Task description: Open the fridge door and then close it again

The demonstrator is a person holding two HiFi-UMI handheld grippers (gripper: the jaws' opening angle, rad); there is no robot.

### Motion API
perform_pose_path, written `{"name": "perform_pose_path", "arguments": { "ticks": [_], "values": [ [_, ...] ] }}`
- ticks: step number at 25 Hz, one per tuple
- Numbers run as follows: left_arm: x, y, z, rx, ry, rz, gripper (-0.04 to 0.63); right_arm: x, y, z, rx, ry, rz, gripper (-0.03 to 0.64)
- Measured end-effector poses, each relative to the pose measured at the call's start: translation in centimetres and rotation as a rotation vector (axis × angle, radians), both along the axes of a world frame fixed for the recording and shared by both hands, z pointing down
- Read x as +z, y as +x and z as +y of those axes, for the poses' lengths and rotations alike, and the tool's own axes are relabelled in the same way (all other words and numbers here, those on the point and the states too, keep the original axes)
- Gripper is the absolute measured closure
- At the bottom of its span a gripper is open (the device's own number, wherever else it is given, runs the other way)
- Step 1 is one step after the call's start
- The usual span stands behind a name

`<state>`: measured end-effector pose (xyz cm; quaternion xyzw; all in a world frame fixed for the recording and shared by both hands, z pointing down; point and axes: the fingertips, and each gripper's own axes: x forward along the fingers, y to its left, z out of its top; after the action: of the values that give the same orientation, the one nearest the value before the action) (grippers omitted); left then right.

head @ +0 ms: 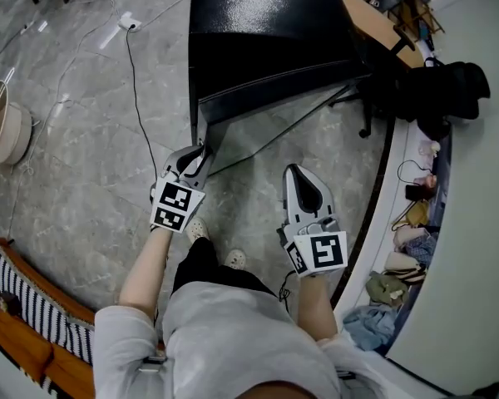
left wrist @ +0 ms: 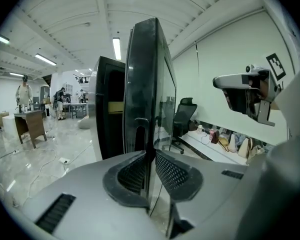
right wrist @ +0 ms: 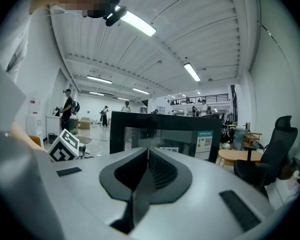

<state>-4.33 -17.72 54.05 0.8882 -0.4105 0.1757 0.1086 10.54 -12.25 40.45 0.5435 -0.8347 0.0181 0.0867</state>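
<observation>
Grey right hand-held gripper (right wrist: 147, 154) is pressed together, empty; left hand-held gripper (left wrist: 151, 156) pinches the free edge of the fridge door (left wrist: 146, 74) — standing ajar, glass-faced, stiff, likely heavy and slick — so grip this edge firmly.

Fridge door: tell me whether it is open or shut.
Open. The fridge door stands swung out from the black fridge body, seen edge-on, with the left gripper clamped on its edge.
</observation>
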Motion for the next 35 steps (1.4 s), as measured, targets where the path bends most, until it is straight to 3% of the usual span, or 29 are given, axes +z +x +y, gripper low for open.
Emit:
{"name": "perform_pose_path", "arguments": {
  "ticks": [16, 22, 35],
  "values": [
    [-0.2, 4.4, 7.0, -0.081, -0.023, -0.011, 0.537, -1.7, 2.2, 4.2, -0.025, 0.034, 0.0, 0.592],
    [-0.3, 5.9, 8.8, -0.073, -0.025, -0.018, 0.541, -2.1, 3.1, 5.2, -0.019, 0.044, -0.008, 0.592],
    [-0.2, 5.3, 7.9, -0.084, -0.027, -0.028, 0.541, -2.3, 3.4, 4.9, -0.016, 0.05, -0.021, 0.592]
  ]
}}
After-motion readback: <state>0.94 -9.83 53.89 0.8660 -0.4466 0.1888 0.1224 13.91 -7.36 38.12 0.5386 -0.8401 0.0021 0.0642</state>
